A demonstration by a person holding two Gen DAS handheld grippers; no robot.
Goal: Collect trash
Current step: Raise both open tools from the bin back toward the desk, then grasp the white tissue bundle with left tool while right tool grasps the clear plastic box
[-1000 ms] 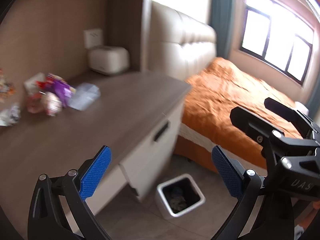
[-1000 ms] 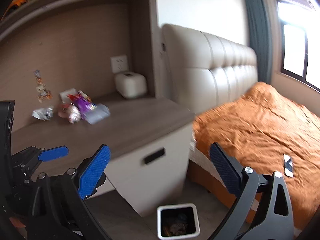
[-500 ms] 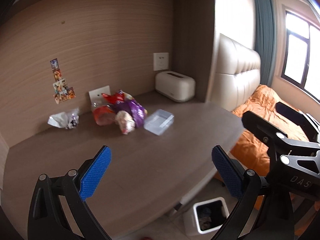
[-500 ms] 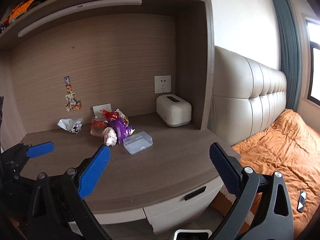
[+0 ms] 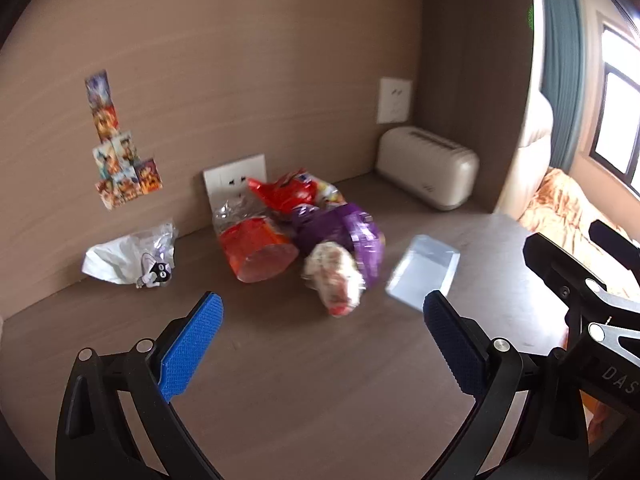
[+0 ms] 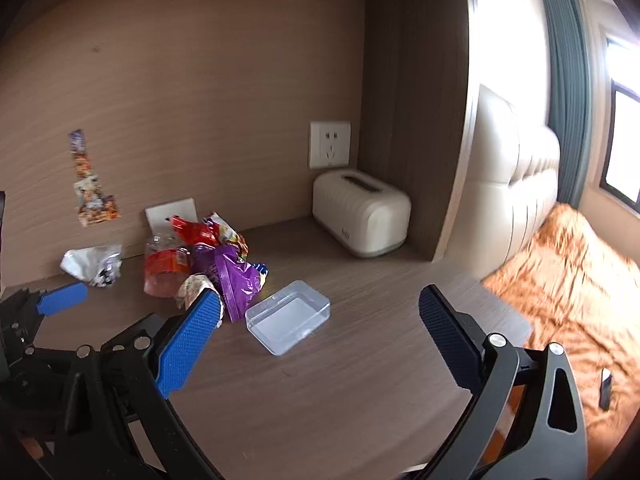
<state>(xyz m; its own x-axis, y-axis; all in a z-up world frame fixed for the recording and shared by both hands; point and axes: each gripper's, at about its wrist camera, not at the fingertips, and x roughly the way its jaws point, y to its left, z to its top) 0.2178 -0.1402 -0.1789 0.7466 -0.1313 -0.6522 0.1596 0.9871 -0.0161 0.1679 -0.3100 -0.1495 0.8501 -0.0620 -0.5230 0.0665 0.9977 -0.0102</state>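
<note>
A heap of trash lies at the back of the wooden desk (image 5: 312,380): a red wrapper (image 5: 288,192), a crushed bottle with an orange label (image 5: 256,244), a purple bag (image 5: 344,232) and a crumpled pale wrapper (image 5: 334,276). A white wrapper (image 5: 128,256) lies apart to the left. A clear plastic box (image 6: 288,316) sits right of the heap. My left gripper (image 5: 320,344) is open and empty, hovering in front of the pale wrapper. My right gripper (image 6: 320,340) is open and empty, just short of the clear box. The bin is out of view.
A cream toaster-like box (image 6: 360,212) stands in the desk's back right corner under a wall socket (image 6: 329,144). Stickers (image 5: 120,160) are on the back panel. A bed with an orange cover (image 6: 572,280) lies to the right, a dark phone (image 6: 606,388) on it.
Both grippers swung from the bed and floor bin toward the desk and moved in close to the trash heap. The bin has left both views. Both stayed open.
</note>
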